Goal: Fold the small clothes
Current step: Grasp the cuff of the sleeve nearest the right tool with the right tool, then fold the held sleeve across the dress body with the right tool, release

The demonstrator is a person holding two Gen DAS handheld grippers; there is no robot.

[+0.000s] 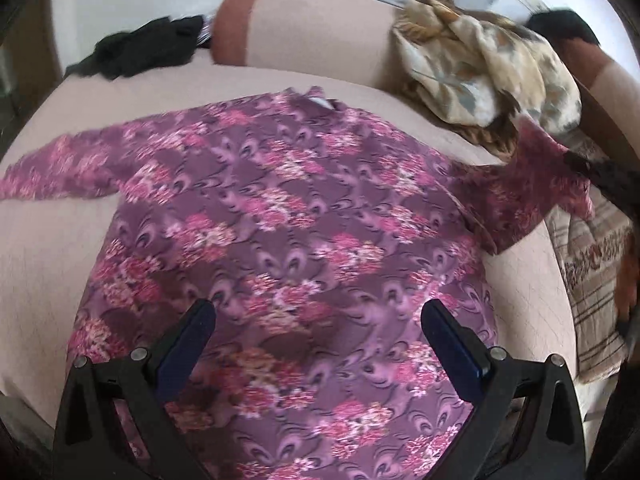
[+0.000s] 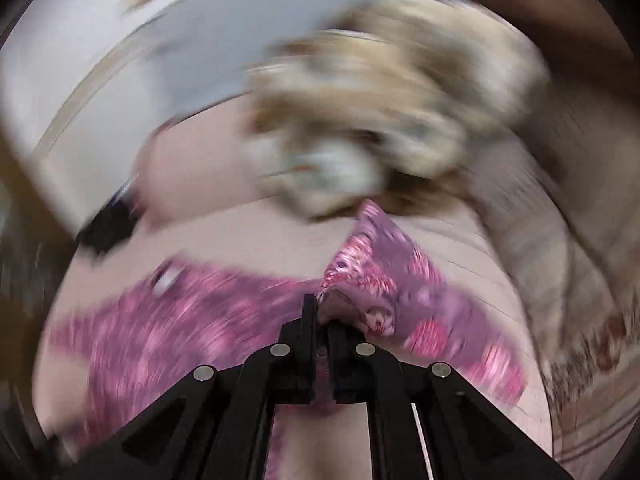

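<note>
Currently observing purple long-sleeved top with pink floral print (image 1: 288, 216), lying spread flat on pale pink cushioned sofa seat (image 1: 48, 264), collar end toward the backrest. Noting left gripper (image 1: 318, 332) hovering over the lower body of the top, black fingers (image 1: 192, 332) set wide apart, nothing between them. Noting right gripper (image 2: 319, 320) with jaws pressed together on the top's right sleeve (image 2: 372, 264), fabric bunching and rising just ahead of the fingertips; right wrist view heavily motion-blurred. Seeing in the left wrist view that same sleeve (image 1: 532, 196) lifting off the seat at the right, held by a dark blurred shape. Logging crumpled beige and cream patterned cloth (image 1: 484, 76) against the backrest, near the sleeve; crumpled black garment (image 1: 136, 50) at far left, well apart; striped beige textile (image 1: 596, 280) along the right edge.
</note>
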